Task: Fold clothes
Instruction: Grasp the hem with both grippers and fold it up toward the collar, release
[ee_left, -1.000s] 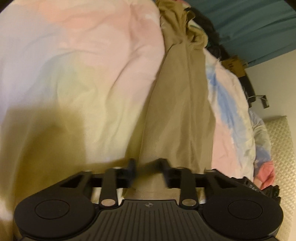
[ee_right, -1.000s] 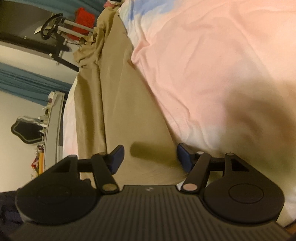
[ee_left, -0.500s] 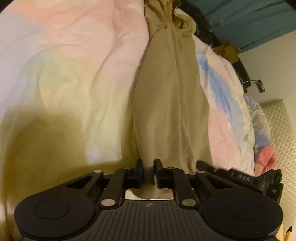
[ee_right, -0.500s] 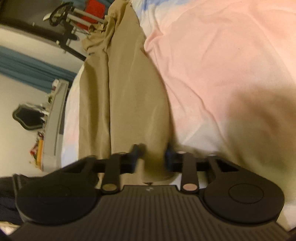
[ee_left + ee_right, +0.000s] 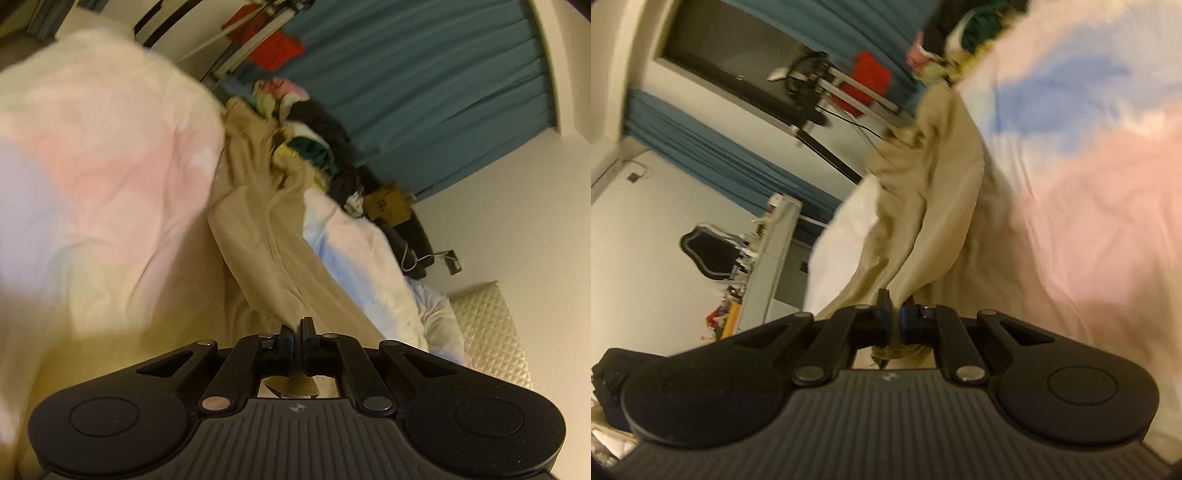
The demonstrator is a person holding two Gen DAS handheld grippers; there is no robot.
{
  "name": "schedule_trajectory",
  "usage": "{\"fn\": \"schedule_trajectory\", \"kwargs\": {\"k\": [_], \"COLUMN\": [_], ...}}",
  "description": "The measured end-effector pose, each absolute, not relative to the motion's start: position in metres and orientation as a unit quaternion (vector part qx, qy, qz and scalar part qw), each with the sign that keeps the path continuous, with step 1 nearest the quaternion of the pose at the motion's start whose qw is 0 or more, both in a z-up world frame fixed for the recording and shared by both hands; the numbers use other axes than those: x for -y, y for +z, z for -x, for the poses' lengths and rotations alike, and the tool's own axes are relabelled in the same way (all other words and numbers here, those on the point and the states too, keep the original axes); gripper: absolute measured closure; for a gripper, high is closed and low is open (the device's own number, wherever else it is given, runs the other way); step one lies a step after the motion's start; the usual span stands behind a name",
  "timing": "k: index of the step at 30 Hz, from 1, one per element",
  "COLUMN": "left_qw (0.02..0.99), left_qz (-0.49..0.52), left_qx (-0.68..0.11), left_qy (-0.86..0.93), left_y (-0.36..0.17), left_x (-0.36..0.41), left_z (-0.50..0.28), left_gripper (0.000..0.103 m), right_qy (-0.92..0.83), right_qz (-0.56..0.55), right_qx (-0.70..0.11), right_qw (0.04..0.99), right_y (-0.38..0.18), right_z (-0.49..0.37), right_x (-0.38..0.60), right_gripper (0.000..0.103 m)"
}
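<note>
Both sets of fingers have closed and lifted, pinching the tan garment (image 5: 273, 258) hem; thin fabric between left fingers (image 5: 308, 328) or right fingers (image 5: 884, 301) may slip.

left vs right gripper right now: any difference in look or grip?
Left gripper has all-black fingers; right gripper shows a blue-tinted finger. In the left view the tan cloth garment trails away up-left; in the right view it rises straight ahead. Shared: both are shut on an edge of that garment, lifted off the pastel bedspread.
</note>
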State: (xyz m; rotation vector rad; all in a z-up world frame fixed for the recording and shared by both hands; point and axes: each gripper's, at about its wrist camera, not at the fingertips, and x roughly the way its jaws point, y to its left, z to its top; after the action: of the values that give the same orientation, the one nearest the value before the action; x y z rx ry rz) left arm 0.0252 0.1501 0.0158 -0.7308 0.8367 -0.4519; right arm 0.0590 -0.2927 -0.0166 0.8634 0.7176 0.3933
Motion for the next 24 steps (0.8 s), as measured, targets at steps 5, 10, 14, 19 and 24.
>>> {"fn": "schedule_trajectory", "kwargs": {"k": [5,10,14,19,24], "left_qw": [0.837,0.835,0.827,0.825,0.819], "left_qz": [0.329,0.314,0.313,0.314,0.313], "left_qx": [-0.391,-0.409,-0.422,-0.426,-0.439], "left_qy": [-0.196,-0.193,-0.198,-0.196,-0.196], "left_y": [0.029,0.027,0.025,0.027,0.034], "left_x": [-0.144,-0.139,-0.14,-0.139,-0.132], "left_z": [0.004,0.045,0.08,0.079,0.027], "left_gripper": [0.1,0.1,0.1,0.1,0.1], "right_qy": [0.183,0.184,0.187,0.183,0.169], "right_qz": [-0.399,-0.392,-0.387,-0.389,-0.417], "right_qx": [-0.348,-0.366,-0.371,-0.366,-0.363], "right_qw": [0.829,0.824,0.823,0.825,0.816], "right_y": [-0.013,-0.024,-0.021,-0.013,-0.009], "right_z": [-0.037,0.002,0.037,0.043,0.004], "right_x": [0.298,0.301,0.302,0.304,0.306], "right_gripper": [0.095,0.095,0.095,0.095,0.095]}}
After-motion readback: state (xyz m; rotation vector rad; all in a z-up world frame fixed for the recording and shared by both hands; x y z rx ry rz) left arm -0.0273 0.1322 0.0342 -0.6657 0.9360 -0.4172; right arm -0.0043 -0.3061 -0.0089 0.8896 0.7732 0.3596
